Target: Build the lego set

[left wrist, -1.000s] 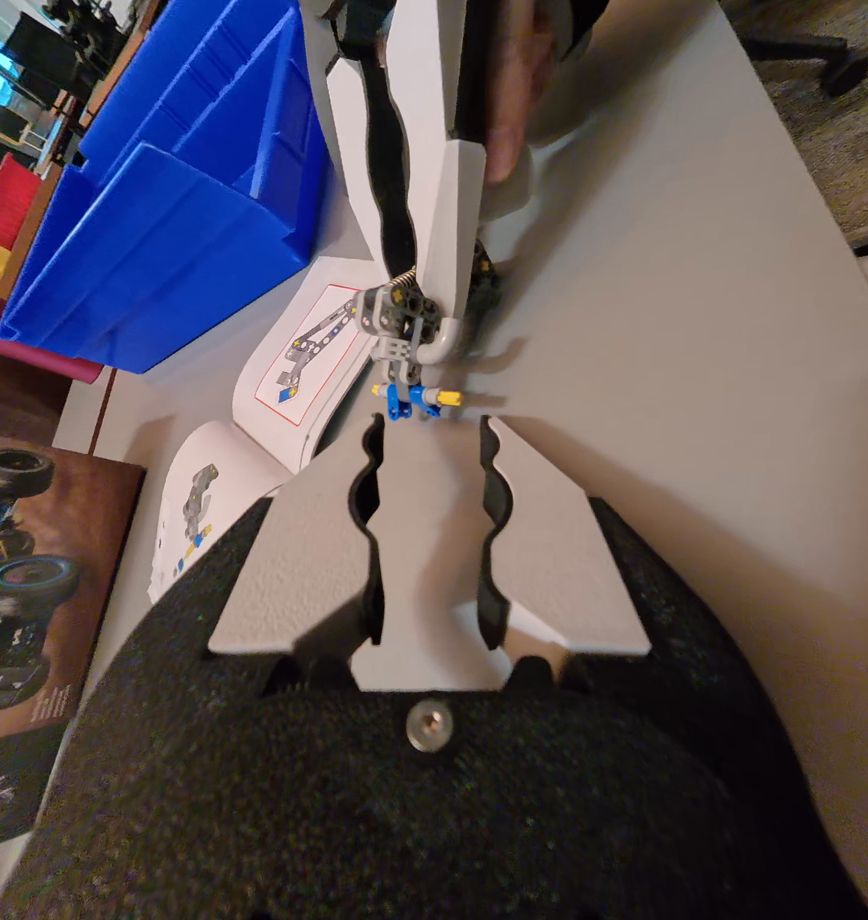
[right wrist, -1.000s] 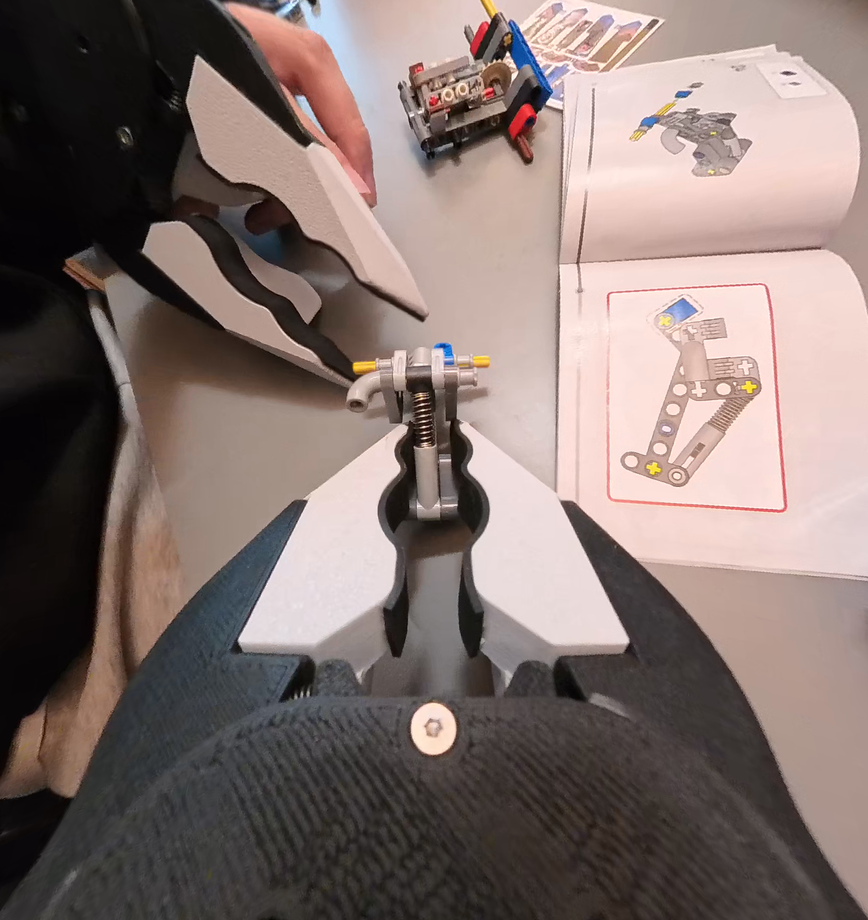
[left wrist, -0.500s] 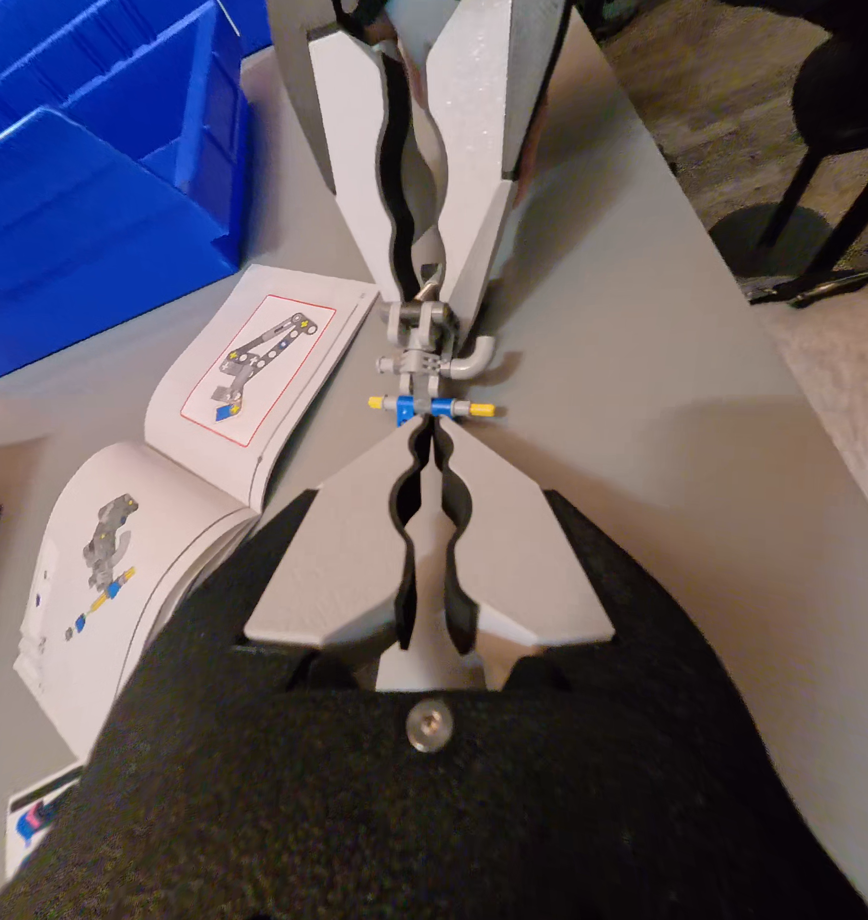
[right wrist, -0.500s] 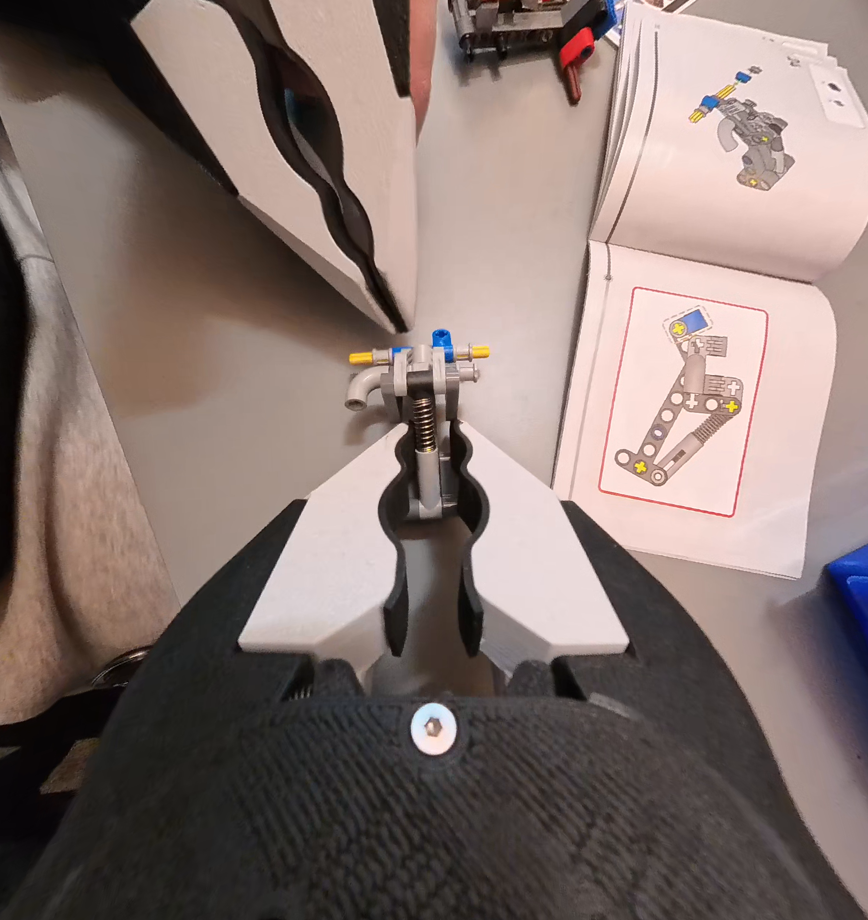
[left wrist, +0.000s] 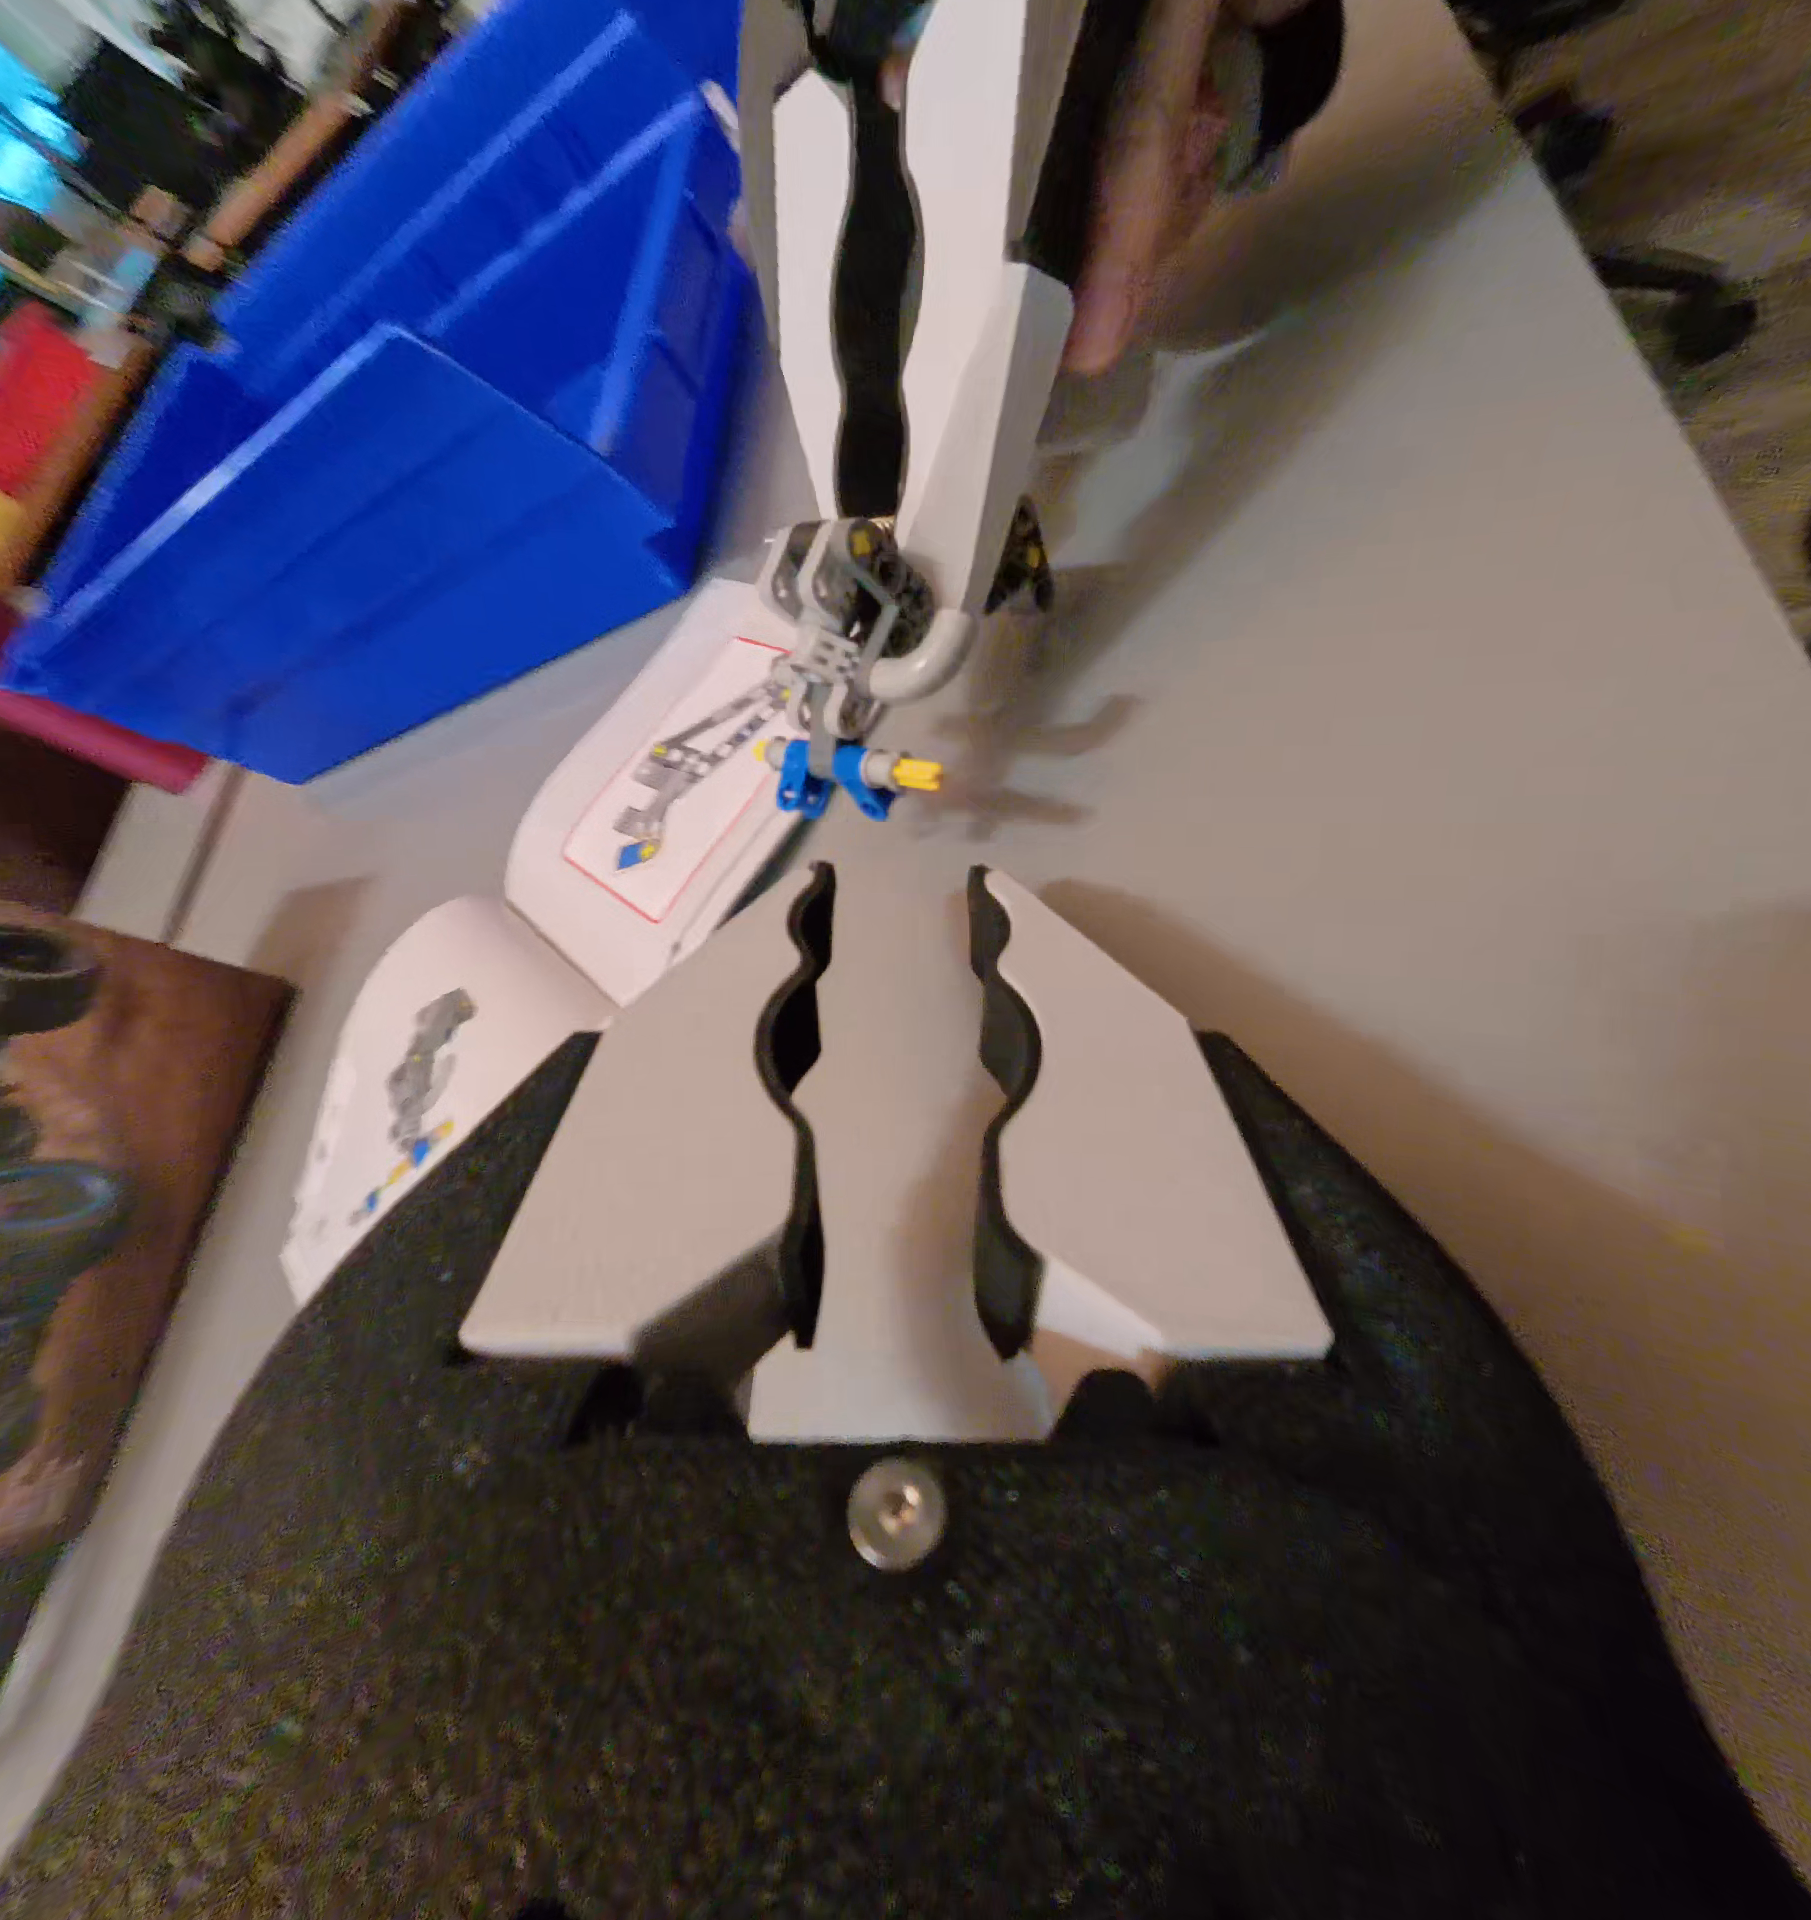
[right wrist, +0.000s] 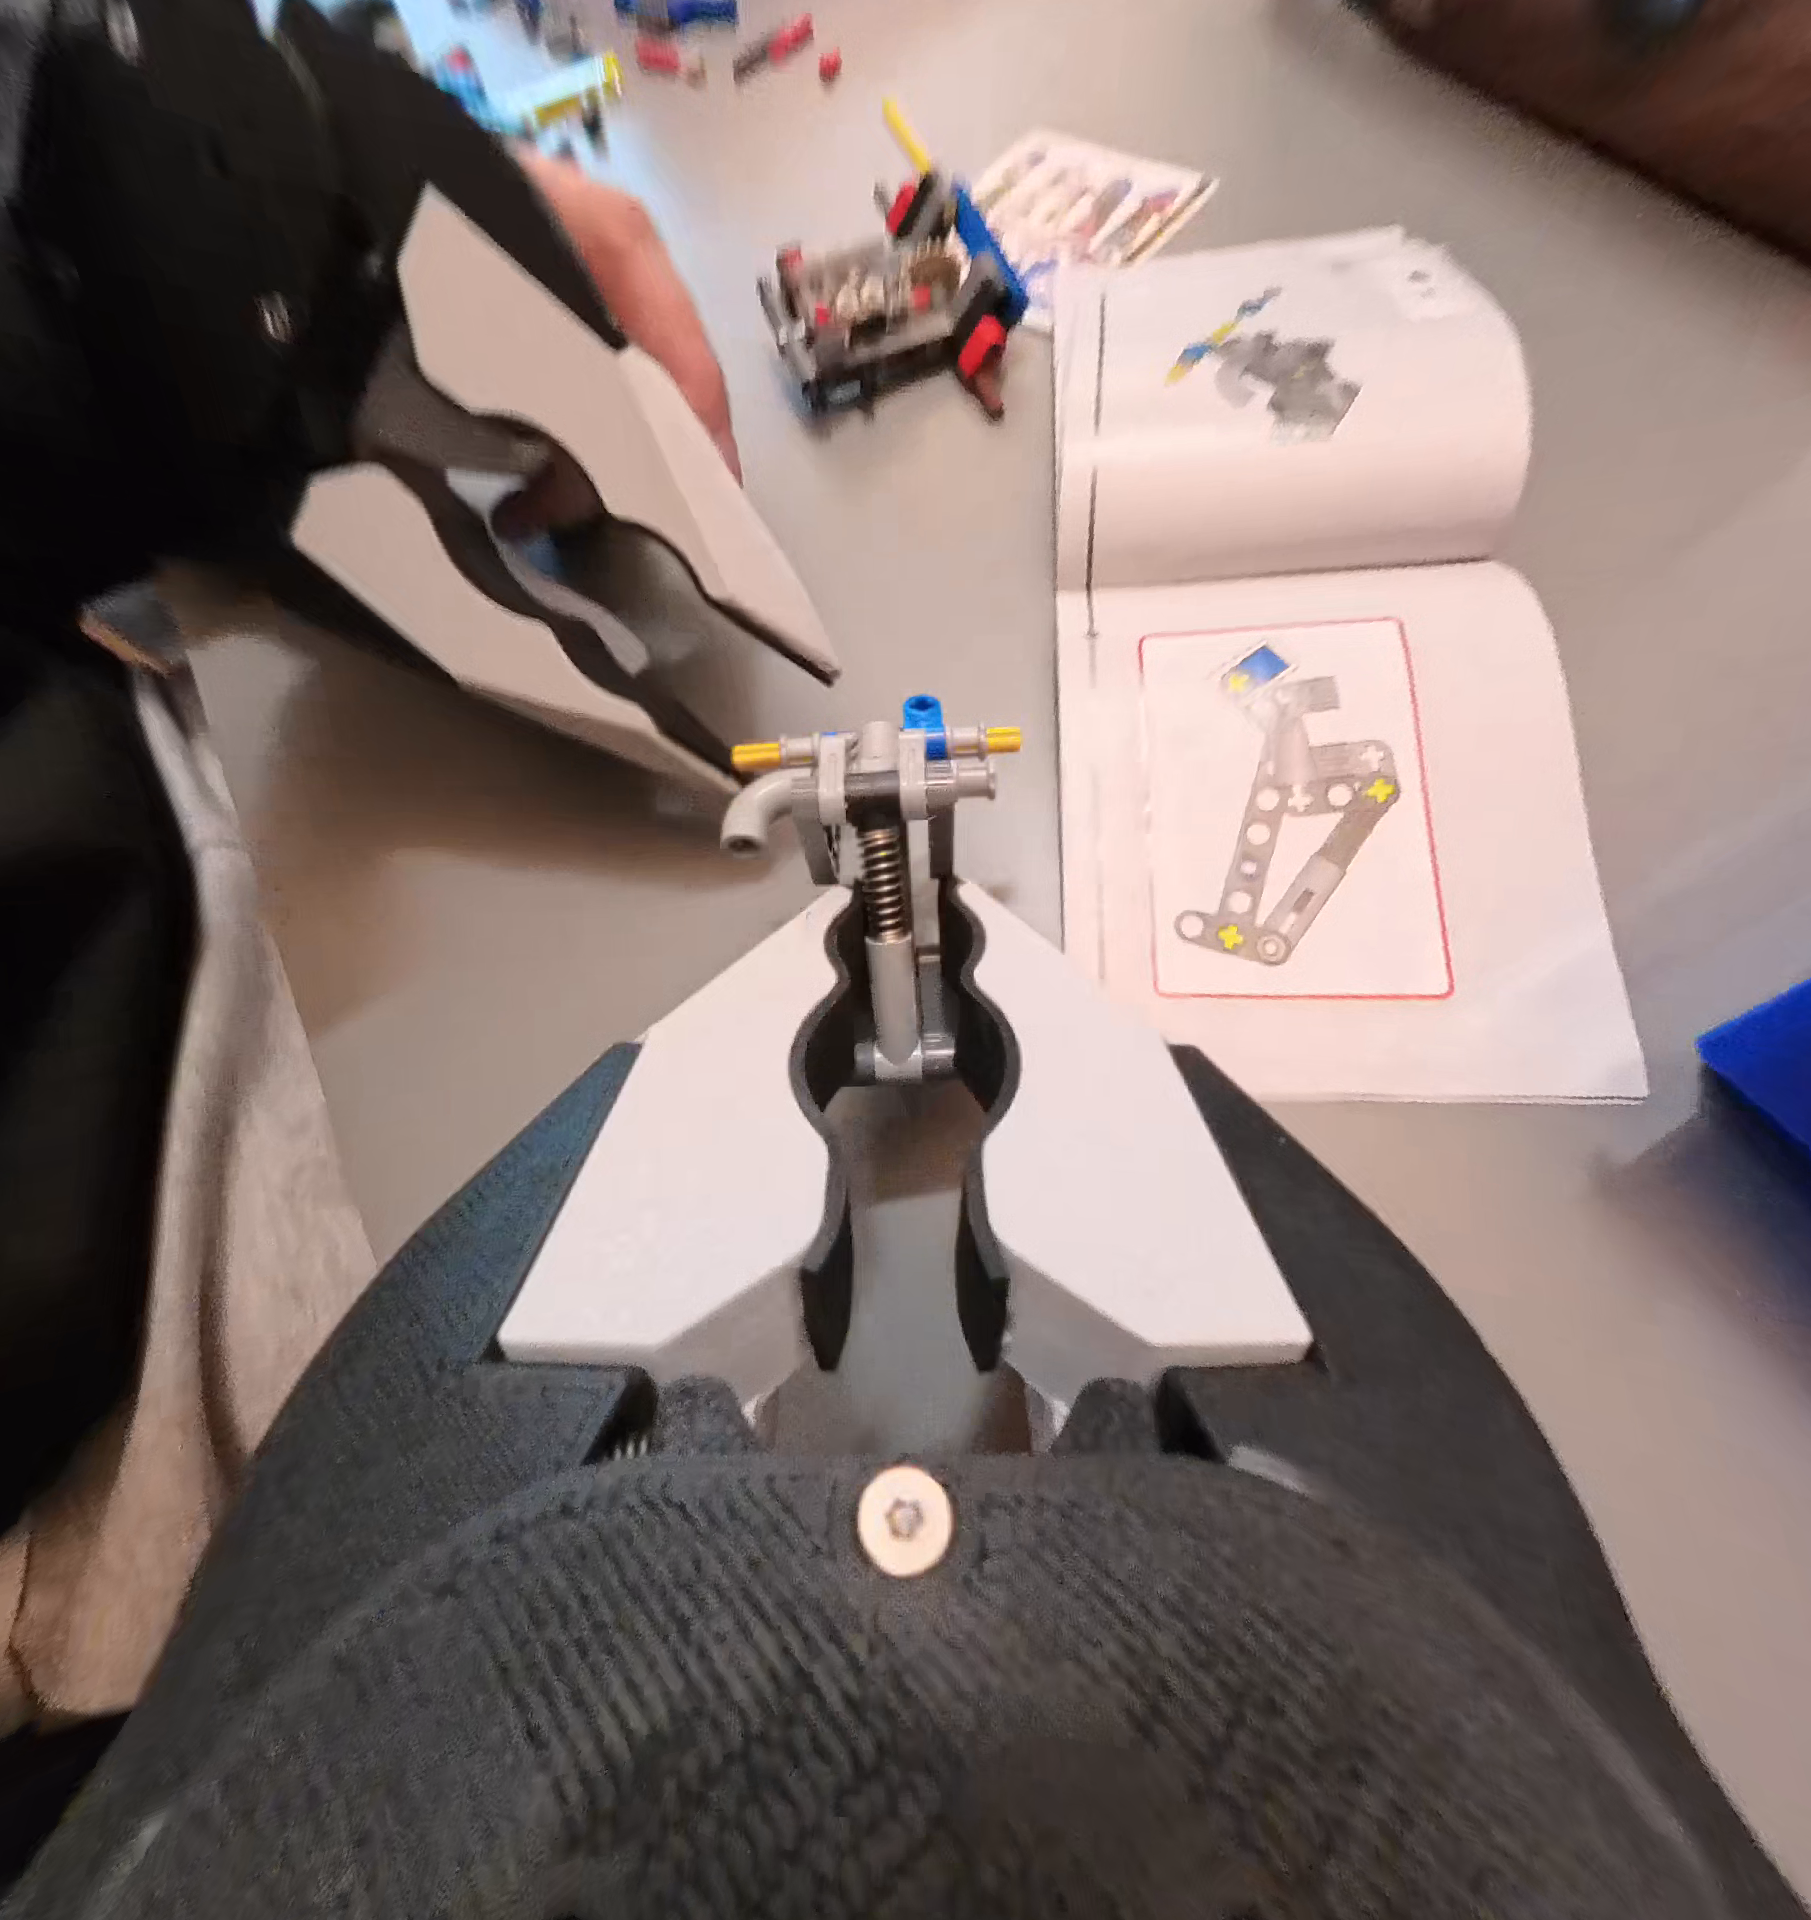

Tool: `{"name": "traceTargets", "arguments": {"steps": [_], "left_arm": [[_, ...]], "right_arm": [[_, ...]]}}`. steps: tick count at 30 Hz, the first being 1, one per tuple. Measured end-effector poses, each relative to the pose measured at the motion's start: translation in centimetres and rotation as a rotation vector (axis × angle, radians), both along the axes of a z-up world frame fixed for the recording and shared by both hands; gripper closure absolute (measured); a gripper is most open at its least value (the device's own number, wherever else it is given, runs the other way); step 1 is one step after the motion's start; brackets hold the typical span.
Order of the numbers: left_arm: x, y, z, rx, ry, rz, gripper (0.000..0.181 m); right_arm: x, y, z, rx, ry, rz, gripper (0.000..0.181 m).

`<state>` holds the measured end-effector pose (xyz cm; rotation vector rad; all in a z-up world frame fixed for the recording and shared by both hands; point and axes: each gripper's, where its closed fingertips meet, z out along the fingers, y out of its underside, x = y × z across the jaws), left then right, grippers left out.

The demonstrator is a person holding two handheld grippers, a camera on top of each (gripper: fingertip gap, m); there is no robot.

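two views were compared, the left wrist view first. there the left gripper (left wrist: 896,894), which half a second before had been nearly shut just under the blue and yellow axle (left wrist: 847,774), was seen parted again and drawn back, with nothing between its fingers; the press or pinch on that axle was judged finished. the lego assembly (left wrist: 849,634) was seen just beyond the open tips, apart from them, above the instruction booklet (left wrist: 662,821) and near the blue bins (left wrist: 381,499). in the right wrist view the right gripper (right wrist: 896,914) was found still closed on the assembly's grey shock absorber (right wrist: 893,966), the crossbar projecting past its tips, with the left gripper's fingers just beside it and the chassis (right wrist: 896,312) well apart on the table (right wrist: 1296,1299).
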<state>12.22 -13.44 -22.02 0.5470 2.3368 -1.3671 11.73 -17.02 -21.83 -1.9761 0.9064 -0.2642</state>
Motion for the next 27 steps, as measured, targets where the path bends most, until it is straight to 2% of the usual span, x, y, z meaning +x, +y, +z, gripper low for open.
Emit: {"name": "traceTargets", "arguments": {"steps": [1,4,7,14,16,23,27], "left_arm": [[0.2,-0.2,0.5,-0.036,-0.042,0.026,0.156],[1.0,-0.5,2.4,-0.139,-0.164,0.093,0.155],[1.4,-0.4,2.9,-0.173,-0.238,0.125,0.153],[1.3,-0.1,2.2,-0.141,-0.258,0.105,0.153],[1.8,0.2,2.4,-0.139,-0.278,0.131,0.156],[2.3,2.5,-0.1,0.003,-0.326,0.141,0.15],[2.6,3.8,-0.7,0.046,-0.343,0.17,0.15]], "right_arm": [[0.2,0.0,0.3,0.027,-0.01,-0.005,0.17],[0.2,0.6,0.9,0.074,-0.021,0.008,0.17],[0.4,1.4,1.4,0.128,-0.029,0.015,0.17],[0.9,2.5,1.5,0.177,-0.017,0.01,0.171],[1.0,2.7,0.6,0.119,-0.006,0.009,0.17],[1.1,4.5,-1.4,-0.01,0.026,0.056,0.17],[1.1,5.3,-1.6,-0.043,0.029,0.08,0.17]]}}
